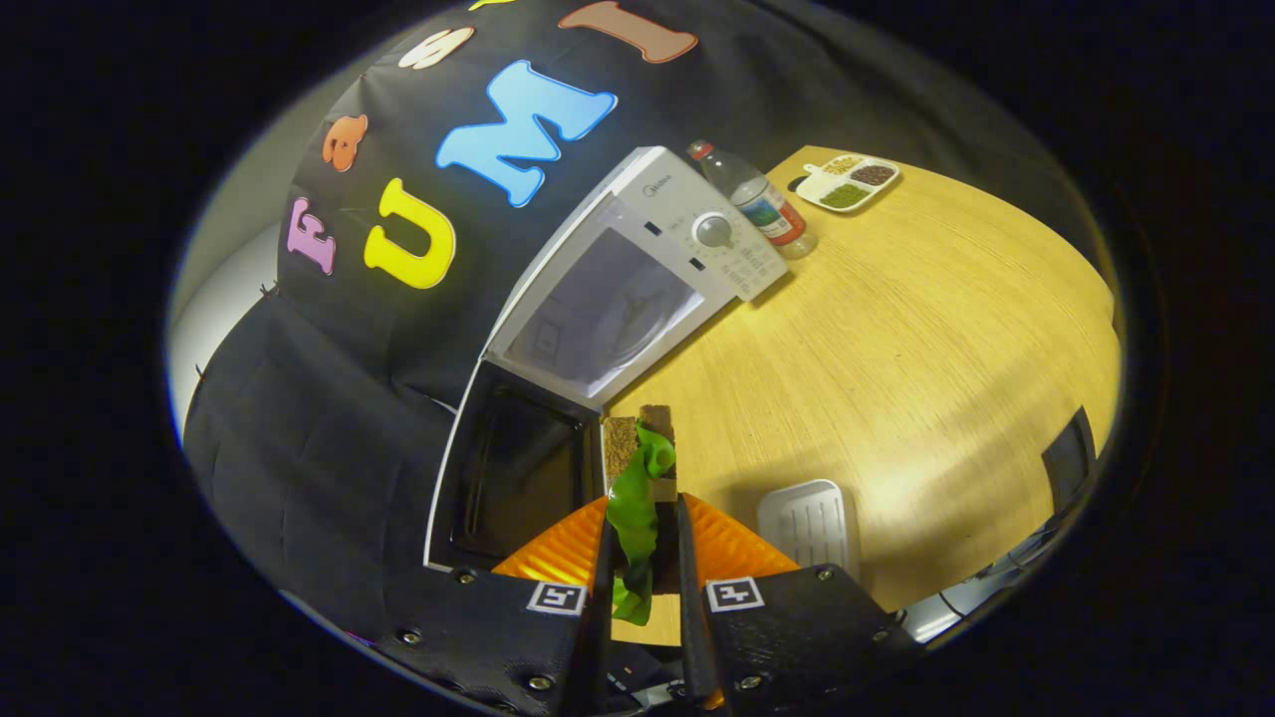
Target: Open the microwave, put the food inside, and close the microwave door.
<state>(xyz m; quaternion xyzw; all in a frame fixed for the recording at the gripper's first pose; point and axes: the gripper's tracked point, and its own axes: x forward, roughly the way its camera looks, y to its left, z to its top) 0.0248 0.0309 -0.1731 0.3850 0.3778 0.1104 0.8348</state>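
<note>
My gripper (642, 518) is shut on a toy sandwich (637, 468), brown bread slices with a green lettuce leaf hanging between the fingers. Just ahead and to the left stands the white microwave (697, 224), seen tilted, with its door (603, 314) swung open. The dark cavity (513, 478) lies right beside the sandwich on its left. The control panel with a round knob (713, 230) is beyond the door.
A wooden table (926, 329) carries the microwave. A plastic bottle with a red label (762, 204) stands behind the microwave. A white divided dish of beans (849, 182) lies further back. A white ribbed tray (809, 523) sits near the right finger.
</note>
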